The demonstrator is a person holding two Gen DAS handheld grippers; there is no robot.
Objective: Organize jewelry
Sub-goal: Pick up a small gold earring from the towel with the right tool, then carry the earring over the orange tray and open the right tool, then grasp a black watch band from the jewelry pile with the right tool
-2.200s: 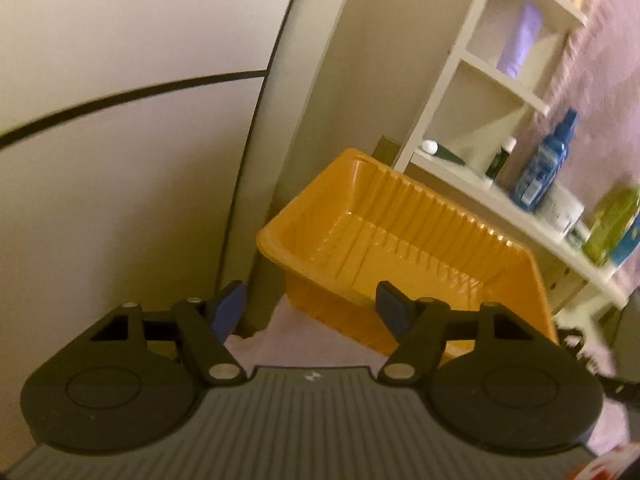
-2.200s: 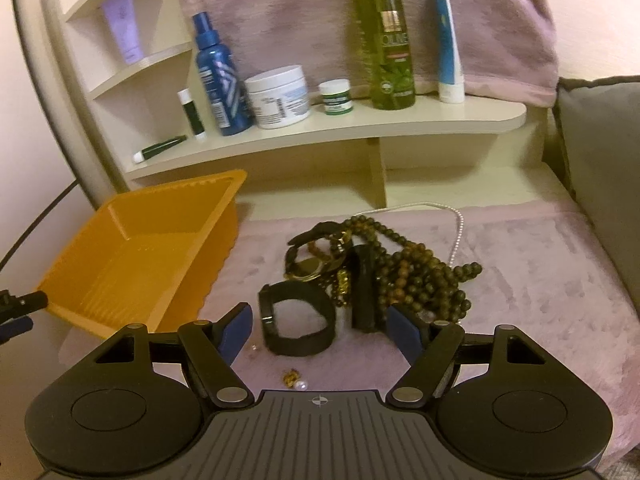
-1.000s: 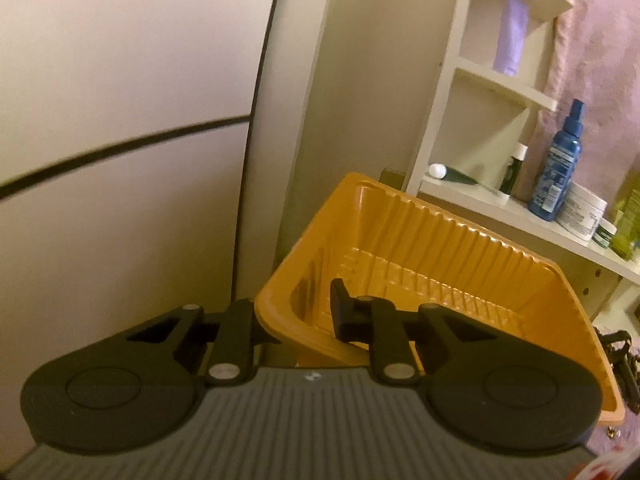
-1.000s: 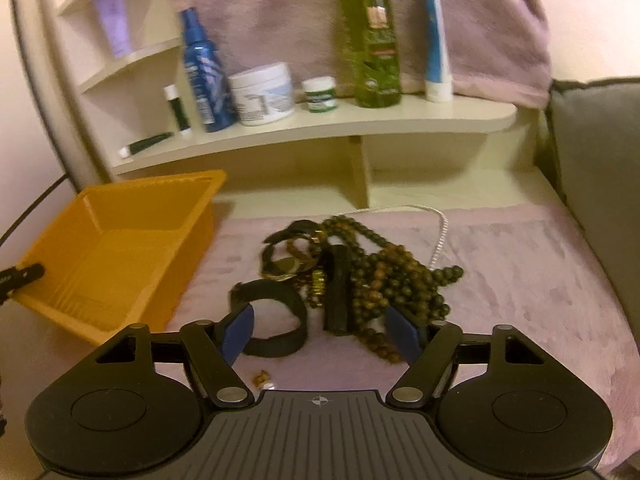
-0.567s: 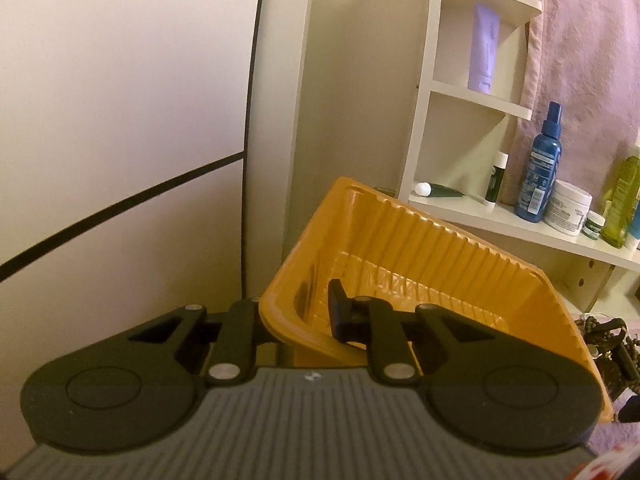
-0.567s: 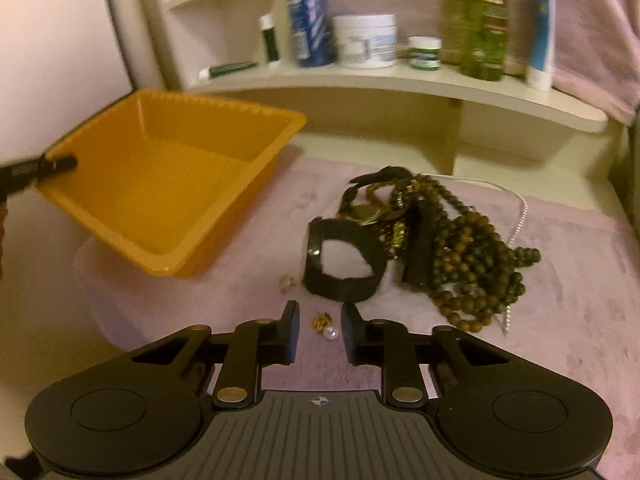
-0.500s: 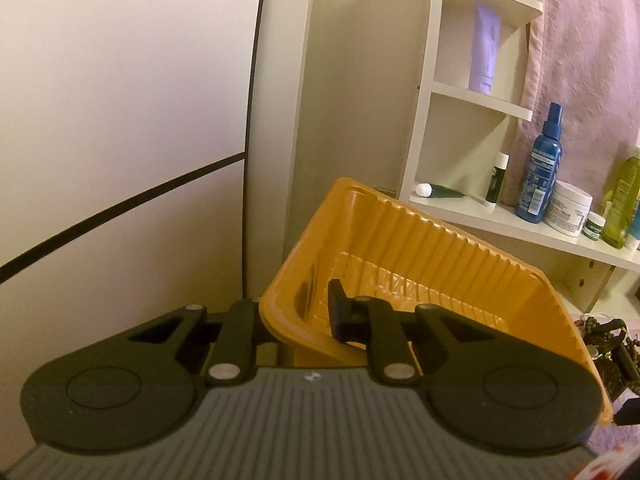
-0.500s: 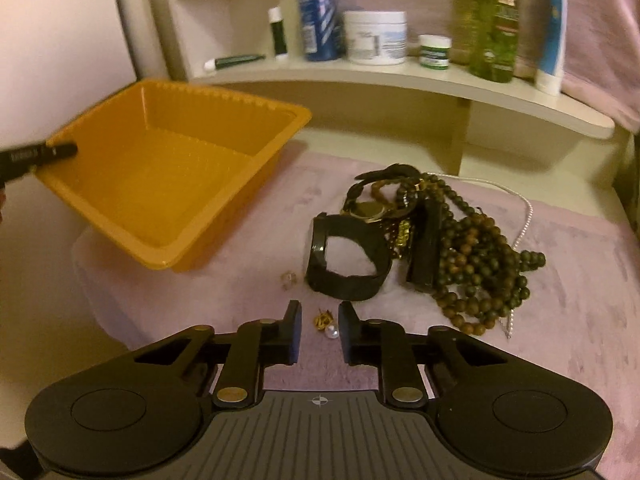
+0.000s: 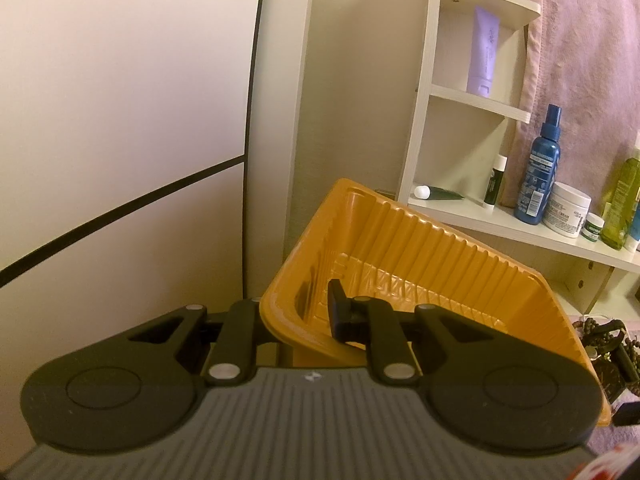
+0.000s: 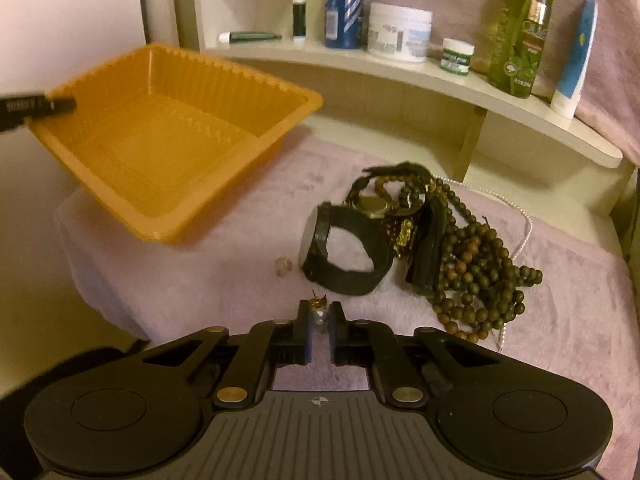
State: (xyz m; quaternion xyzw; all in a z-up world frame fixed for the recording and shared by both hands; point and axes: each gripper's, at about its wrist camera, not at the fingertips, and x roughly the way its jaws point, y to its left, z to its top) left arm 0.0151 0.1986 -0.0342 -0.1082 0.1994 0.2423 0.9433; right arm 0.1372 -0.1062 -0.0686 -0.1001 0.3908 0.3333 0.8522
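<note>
Our right gripper [image 10: 319, 316] is closing its jaws on a pearl earring [image 10: 319, 312] near the pink cloth's [image 10: 560, 320] front edge. Our left gripper [image 9: 298, 312] clamps the orange tray's [image 9: 460, 264] rim, tilting it over the cloth's left corner.

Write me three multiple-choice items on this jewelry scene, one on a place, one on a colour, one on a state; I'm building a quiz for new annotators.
1. Where does the pile of brown beads lie?
A. inside the tray
B. on the pink cloth
C. on the shelf

2. What colour is the tray?
A. orange
B. white
C. blue

3. What is the left gripper doing?
A. hanging open above the tray
B. gripping a bottle
C. clamped on the tray's rim

Answers: 1 B, the beads rest on the cloth beside the tray; 2 A, its ribbed walls are orange; 3 C, one finger sits inside the wall, one outside.
</note>
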